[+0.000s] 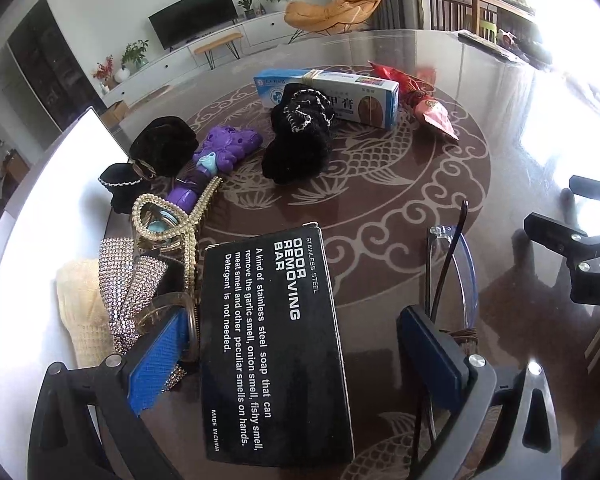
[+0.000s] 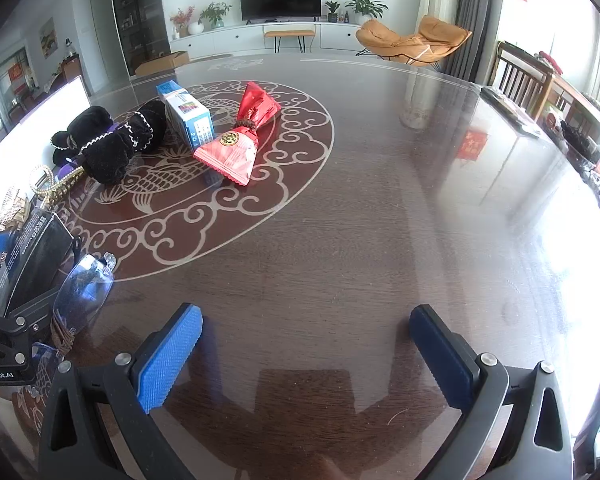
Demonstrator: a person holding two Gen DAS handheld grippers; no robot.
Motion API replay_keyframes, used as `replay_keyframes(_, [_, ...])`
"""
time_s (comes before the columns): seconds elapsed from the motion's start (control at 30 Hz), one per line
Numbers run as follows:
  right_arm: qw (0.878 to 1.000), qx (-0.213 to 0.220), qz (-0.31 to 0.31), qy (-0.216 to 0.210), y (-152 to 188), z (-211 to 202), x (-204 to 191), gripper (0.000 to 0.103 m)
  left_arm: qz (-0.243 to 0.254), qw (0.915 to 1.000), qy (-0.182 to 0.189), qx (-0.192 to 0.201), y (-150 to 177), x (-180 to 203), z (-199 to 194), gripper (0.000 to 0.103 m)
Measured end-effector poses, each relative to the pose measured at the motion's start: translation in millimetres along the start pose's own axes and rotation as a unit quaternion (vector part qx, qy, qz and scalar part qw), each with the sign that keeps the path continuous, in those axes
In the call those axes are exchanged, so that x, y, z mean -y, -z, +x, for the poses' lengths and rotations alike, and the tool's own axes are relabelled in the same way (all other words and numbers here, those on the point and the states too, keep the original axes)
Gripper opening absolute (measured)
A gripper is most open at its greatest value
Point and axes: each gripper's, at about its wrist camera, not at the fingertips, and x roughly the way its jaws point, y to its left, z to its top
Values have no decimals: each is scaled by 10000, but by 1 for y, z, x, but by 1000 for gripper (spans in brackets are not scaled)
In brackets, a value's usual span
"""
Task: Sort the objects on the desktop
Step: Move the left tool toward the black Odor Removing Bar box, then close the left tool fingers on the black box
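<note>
Two tongs are working over the tabletop. Left tongs are hanging spread, fingers straddling the black soap box, its long axis running straight ahead between them; glasses are lying just beside the right finger. Right tongs are hovering spread over bare wood, farther from the box. Only the right view is showing the red packet whole; only the left is showing the hair clips.

The left wrist camera looked down from close above the black box and glasses, facing the TV wall. The right wrist camera sat low over bare table, facing likewise. The 2 views shared the red packet, the blue-and-white box and the glasses.
</note>
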Motion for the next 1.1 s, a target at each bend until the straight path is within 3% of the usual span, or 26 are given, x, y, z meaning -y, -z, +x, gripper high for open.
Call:
replay_keyframes(0.47, [10000,-1,-3,-3,-1,-1,0,103,-127,9993,-26,355,8,0,-3,103])
replay_keyframes(1.1, [10000,-1,-6,-6,0,-1,-1,103,-135,9993,-75,329,7,0,-2,103])
